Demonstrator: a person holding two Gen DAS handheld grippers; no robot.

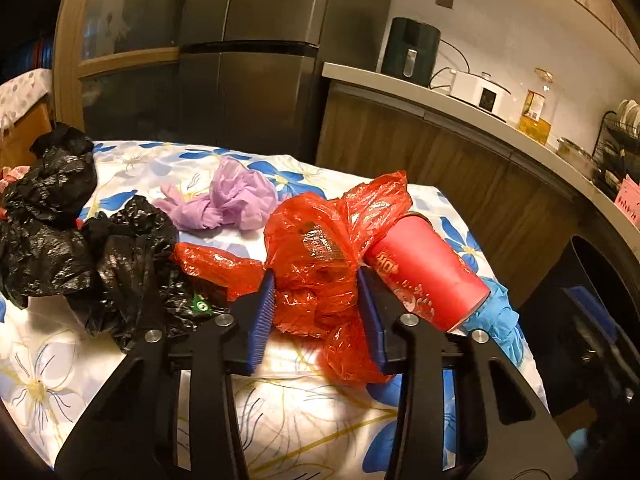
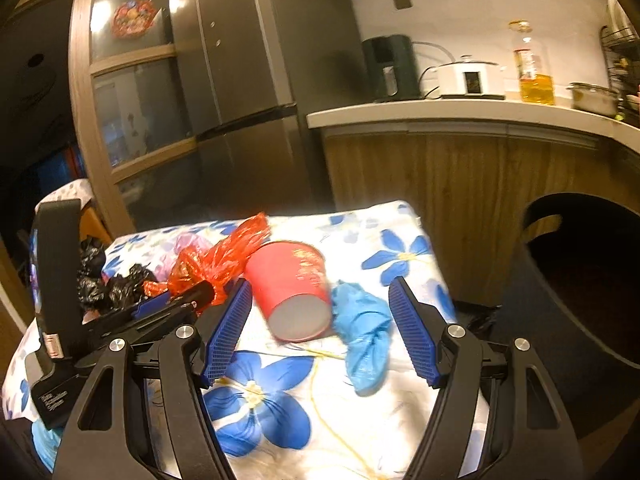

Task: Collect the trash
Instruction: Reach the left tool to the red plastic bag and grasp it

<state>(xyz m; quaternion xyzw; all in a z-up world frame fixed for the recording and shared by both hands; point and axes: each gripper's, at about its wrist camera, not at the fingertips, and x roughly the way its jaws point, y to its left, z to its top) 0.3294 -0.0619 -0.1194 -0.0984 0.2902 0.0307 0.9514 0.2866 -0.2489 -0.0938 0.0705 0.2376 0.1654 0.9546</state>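
My left gripper [image 1: 316, 316] has its two blue pads on either side of the red plastic bag [image 1: 320, 256]. The pads sit partly closed with the crinkly bag bunched between them, so I think I am pinching it, but it does not look lifted off the table yet.

My right gripper [image 2: 320, 328] is spread wide and holds nothing. Between its pads I see the red paper cup [image 2: 296, 292] lying on its side, and the blue glove [image 2: 362, 332] just beside it, touching the cup.

Going out from there, the flowery tablecloth [image 2: 400, 420] has more trash on it. There is a purple bag [image 1: 228, 198] past the red one, and crumpled black bags [image 1: 80, 248] on the left. The cup leans against the red bag.

A big dark bin [image 2: 580, 280] stands by the table on my right. I cannot see anything inside it; it is too dark.

So I think the job is only starting. The cup, the glove and all the bags are on the table, and each needs to go in the bin.
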